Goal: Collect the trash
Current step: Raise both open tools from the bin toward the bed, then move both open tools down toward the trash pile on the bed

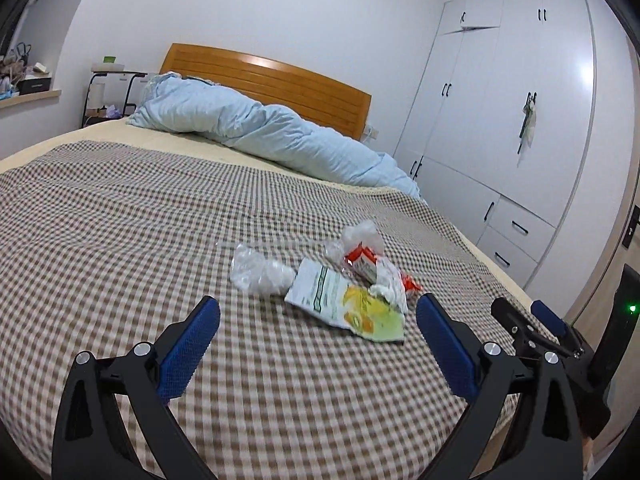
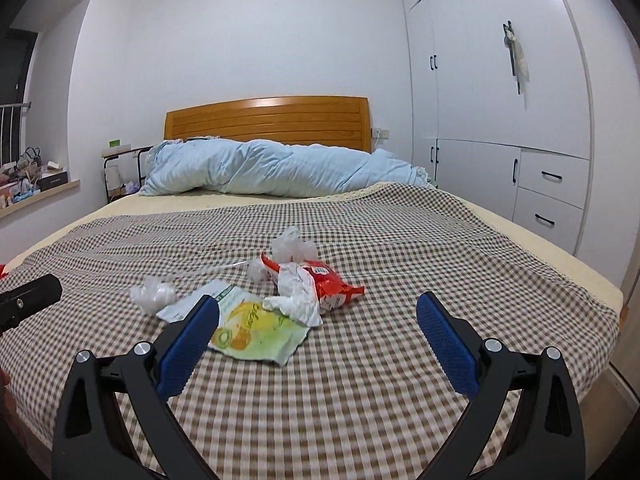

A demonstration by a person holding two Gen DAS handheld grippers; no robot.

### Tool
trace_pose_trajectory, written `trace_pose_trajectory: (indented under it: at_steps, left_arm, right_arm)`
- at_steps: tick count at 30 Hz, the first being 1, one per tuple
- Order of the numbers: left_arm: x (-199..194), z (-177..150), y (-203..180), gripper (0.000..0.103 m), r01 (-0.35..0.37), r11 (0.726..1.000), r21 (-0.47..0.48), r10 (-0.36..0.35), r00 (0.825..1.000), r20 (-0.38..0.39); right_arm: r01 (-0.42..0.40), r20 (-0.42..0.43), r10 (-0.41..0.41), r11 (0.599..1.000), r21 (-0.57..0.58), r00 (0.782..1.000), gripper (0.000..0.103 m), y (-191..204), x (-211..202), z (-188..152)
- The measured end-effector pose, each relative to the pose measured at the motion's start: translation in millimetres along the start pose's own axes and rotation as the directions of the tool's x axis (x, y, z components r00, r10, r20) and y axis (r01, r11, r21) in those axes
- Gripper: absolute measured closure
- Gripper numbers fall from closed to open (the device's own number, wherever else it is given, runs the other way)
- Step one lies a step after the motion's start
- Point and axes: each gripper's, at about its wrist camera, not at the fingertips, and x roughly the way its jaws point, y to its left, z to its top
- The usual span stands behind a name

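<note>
A small heap of trash lies on the checked bedspread (image 1: pixel 120 216). It holds a white-and-green fruit pouch (image 1: pixel 348 304) (image 2: pixel 256 330), a red snack wrapper (image 1: pixel 362 262) (image 2: pixel 330 282), crumpled white tissue (image 1: pixel 390 284) (image 2: pixel 298 292) and clear crumpled plastic (image 1: pixel 258 272) (image 2: pixel 154 294). My left gripper (image 1: pixel 318 314) is open, just short of the pouch, nothing between its blue pads. My right gripper (image 2: pixel 318 314) is open too, and its left pad (image 2: pixel 188 344) overlaps the pouch's near edge in view. The right gripper (image 1: pixel 532 320) also shows at the right in the left wrist view.
A rolled light-blue duvet (image 2: pixel 276 168) lies across the head of the bed before a wooden headboard (image 2: pixel 268 118). White wardrobes with drawers (image 2: pixel 552 192) line the right wall. A side rack (image 1: pixel 108 92) and a cluttered window ledge (image 1: pixel 24 80) stand at the left.
</note>
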Motion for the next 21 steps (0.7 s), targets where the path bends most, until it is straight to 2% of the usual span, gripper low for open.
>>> trace_pose_trajectory:
  at_steps: [5,11,15,21]
  left_arm:
    - [17,5,0,0.008,-0.002,1.0,-0.008,0.002,1.0,0.001]
    - [30,10,-8,0.008,-0.024,0.998,0.05,0.023,0.999,0.027]
    - [37,12,-6,0.008,-0.013,1.0,0.025,0.012,1.0,0.021]
    - [48,12,-7,0.008,0.004,0.999,0.046,-0.005,1.0,0.017]
  right_arm:
    - [-0.001,-0.002,0.001,1.0,0.031,1.0,0.008,1,14,3]
    - [-0.005,0.005,0.005,1.0,0.029,1.0,0.008,1,27,9]
    - [-0.001,0.019,0.0,0.998,0.063,1.0,0.008,-5,32,12]
    - [0.003,0.027,-0.005,0.995,0.101,1.0,0.008,-14,42,12]
